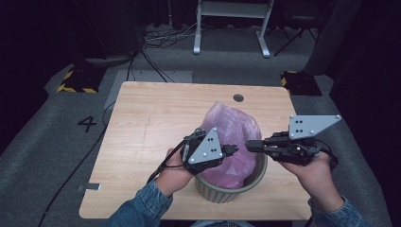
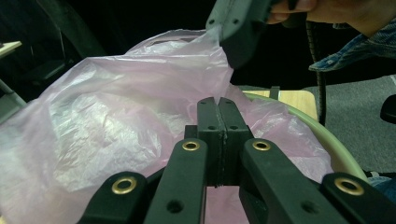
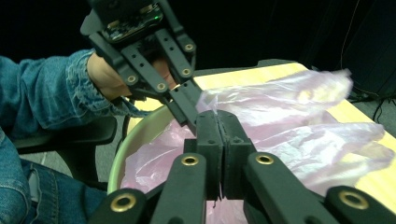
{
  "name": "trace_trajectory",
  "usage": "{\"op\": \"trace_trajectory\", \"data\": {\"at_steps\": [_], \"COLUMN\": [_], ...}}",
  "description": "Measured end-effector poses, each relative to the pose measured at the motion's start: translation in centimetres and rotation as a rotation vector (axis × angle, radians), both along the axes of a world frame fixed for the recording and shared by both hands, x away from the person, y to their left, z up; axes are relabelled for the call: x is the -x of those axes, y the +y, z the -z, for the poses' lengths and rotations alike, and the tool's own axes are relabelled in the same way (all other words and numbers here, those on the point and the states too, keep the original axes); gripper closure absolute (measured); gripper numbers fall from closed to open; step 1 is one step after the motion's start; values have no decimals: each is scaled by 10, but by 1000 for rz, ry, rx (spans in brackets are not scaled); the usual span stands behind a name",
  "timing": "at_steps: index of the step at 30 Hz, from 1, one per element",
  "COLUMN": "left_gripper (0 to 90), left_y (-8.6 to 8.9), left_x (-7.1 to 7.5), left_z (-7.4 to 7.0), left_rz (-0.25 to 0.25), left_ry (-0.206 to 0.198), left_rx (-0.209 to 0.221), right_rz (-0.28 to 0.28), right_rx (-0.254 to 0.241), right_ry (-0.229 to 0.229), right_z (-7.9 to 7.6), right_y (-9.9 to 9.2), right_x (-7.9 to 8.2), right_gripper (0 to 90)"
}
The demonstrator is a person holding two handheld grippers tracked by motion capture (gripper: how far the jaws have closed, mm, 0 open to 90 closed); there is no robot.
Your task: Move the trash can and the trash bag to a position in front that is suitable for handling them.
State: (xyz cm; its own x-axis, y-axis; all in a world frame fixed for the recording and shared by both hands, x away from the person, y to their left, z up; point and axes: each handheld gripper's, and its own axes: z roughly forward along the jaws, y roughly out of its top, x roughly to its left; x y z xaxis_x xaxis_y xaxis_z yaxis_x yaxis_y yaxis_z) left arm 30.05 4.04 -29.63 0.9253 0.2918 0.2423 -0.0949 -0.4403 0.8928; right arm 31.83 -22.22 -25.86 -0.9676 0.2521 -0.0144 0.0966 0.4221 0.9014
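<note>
A thin pink plastic bag sits in a round grey-green bin at the table's near edge and bulges up and away over the rim. My left gripper comes in from the left and my right gripper from the right, and their tips nearly meet over the bin's mouth. In the left gripper view the jaws are pressed together on the bag's film. In the right gripper view the jaws are likewise closed on the bag's edge, with the bin rim below.
The bin stands on a wooden table with a round cable hole at the far side. A white desk frame and striped floor weights lie beyond. A cable trails from the left gripper.
</note>
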Motion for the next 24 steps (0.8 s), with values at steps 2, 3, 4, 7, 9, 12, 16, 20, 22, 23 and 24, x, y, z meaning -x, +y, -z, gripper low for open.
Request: {"op": "trace_trajectory", "data": {"at_steps": [2,3,4,7,9,12,16,20,22,23,24], "left_gripper": [898,898,898,898,899,899,898,898,898,898,898], "left_y": [-1,-1,-1,-1,0,2,12,27,34,38,42], "left_x": [1,2,2,2,1,0,-2,-3,-4,-4,-4], "left_z": [0,0,1,2,2,3,5,8,10,10,11], "left_rz": [1,0,1,0,-2,-10,-29,-45,-53,-60,-64], "left_ry": [-5,-7,-8,-8,-8,-6,7,22,28,32,34], "left_rx": [-2,-4,-6,-9,-11,-10,0,18,29,37,42], "right_rz": [3,5,10,22,31,44,92,148,167,177,185], "right_rx": [0,0,1,4,-1,-12,-20,-23,-26,-30,-34], "right_ry": [2,3,0,2,4,4,-10,-3,-1,3,5], "right_z": [-1,-1,0,0,0,0,-2,-1,0,2,2], "right_y": [-1,-2,-2,-3,-5,-8,-15,-29,-33,-36,-38], "right_x": [0,0,0,-1,-2,-3,-6,-13,-17,-18,-20], "right_gripper": [900,900,900,900,900,900,900,900,900,900,900]}}
